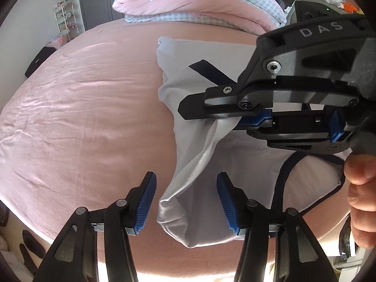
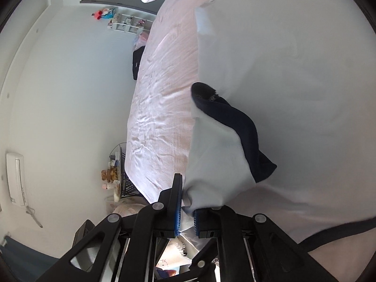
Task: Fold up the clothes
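The white, navy-trimmed jersey shirt (image 1: 202,127) is lying half-gathered on the pink bed (image 1: 82,117); right tool (image 1: 237,115) is pinching its sleeve; left tool (image 1: 185,202) is gaping empty beside it; folding looks unfinished.

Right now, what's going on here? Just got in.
A person is folding a white garment with dark trim on a bed with a pink sheet, using a handheld gripper in each hand. The right gripper is shut on a pinched fold of the fabric and lifts it off the bed. The left gripper is open, its fingers on either side of the hanging sleeve end, not gripping yet. A folded pink quilt sits at the far end of the bed.
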The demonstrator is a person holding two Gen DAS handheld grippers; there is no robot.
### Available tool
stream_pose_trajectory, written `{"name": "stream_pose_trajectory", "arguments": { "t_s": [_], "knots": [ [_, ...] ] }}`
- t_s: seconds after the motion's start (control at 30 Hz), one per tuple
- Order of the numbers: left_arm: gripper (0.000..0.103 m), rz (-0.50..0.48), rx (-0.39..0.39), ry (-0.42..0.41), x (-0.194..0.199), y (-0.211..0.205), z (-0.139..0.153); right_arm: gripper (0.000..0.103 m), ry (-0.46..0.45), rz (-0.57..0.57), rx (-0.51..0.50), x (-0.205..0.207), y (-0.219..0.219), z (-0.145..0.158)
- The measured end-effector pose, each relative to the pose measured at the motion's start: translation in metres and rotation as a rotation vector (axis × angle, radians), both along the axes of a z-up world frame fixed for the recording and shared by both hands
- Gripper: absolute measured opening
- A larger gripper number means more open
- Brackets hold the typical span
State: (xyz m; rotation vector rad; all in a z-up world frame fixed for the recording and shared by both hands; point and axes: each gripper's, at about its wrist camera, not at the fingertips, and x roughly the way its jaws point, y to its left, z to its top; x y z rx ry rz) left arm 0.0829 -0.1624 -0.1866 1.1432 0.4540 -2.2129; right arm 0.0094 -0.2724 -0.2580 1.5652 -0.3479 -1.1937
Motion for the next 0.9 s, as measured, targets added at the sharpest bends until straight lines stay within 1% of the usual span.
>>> {"name": "stream_pose_trajectory", "arguments": {
  "t_s": [0.03, 0.13, 0.23, 0.3, 0.33, 0.43, 0.53, 0.57, 0.63, 0.67, 0.7, 0.73, 0.77, 0.9],
  "knots": [
    [0.051, 0.004, -0.010, 0.001, -0.001, -0.001, 0.000, 0.007, 0.008, 0.005, -0.006, 0.002, -0.001, 0.002],
    [0.051, 0.052, -0.074, -0.019, -0.005, -0.006, 0.001, 0.006, 0.037, 0.016, -0.022, 0.005, -0.002, 0.009],
    [0.051, 0.083, -0.125, 0.020, -0.004, -0.009, 0.011, 0.006, 0.102, 0.011, -0.016, 0.007, 0.002, 0.013],
    [0.051, 0.087, -0.117, 0.056, -0.004, -0.013, 0.015, 0.006, 0.114, 0.003, -0.025, 0.006, 0.006, 0.017],
    [0.051, 0.087, -0.106, 0.058, -0.006, -0.016, 0.016, 0.006, 0.112, -0.003, -0.030, 0.005, 0.008, 0.017],
    [0.051, 0.069, -0.099, 0.045, -0.013, -0.018, 0.012, 0.006, 0.086, -0.013, -0.039, 0.000, 0.011, 0.016],
    [0.050, 0.054, -0.118, 0.017, -0.012, -0.015, 0.005, 0.006, 0.091, -0.011, -0.046, 0.002, 0.013, 0.018],
    [0.049, 0.051, -0.113, 0.026, -0.010, -0.017, 0.003, 0.006, 0.090, -0.013, -0.046, 0.002, 0.013, 0.019],
    [0.040, 0.058, -0.113, 0.030, -0.014, -0.021, 0.001, 0.005, 0.065, -0.021, -0.050, 0.002, 0.016, 0.017],
    [0.028, 0.065, -0.116, 0.028, -0.014, -0.022, -0.001, 0.005, 0.051, -0.024, -0.052, 0.001, 0.018, 0.015],
    [0.019, 0.069, -0.106, 0.046, -0.014, -0.024, -0.001, 0.005, 0.043, -0.028, -0.053, 0.001, 0.020, 0.014],
    [0.016, 0.071, -0.095, 0.066, -0.013, -0.025, -0.002, 0.005, 0.039, -0.028, -0.055, 0.001, 0.021, 0.013],
    [0.010, 0.062, -0.079, 0.082, -0.014, -0.026, -0.004, 0.005, 0.040, -0.026, -0.055, 0.001, 0.022, 0.012],
    [0.009, 0.039, -0.105, 0.077, -0.018, -0.022, -0.005, 0.005, 0.052, -0.010, -0.033, 0.006, 0.023, 0.009]
  ]
}}
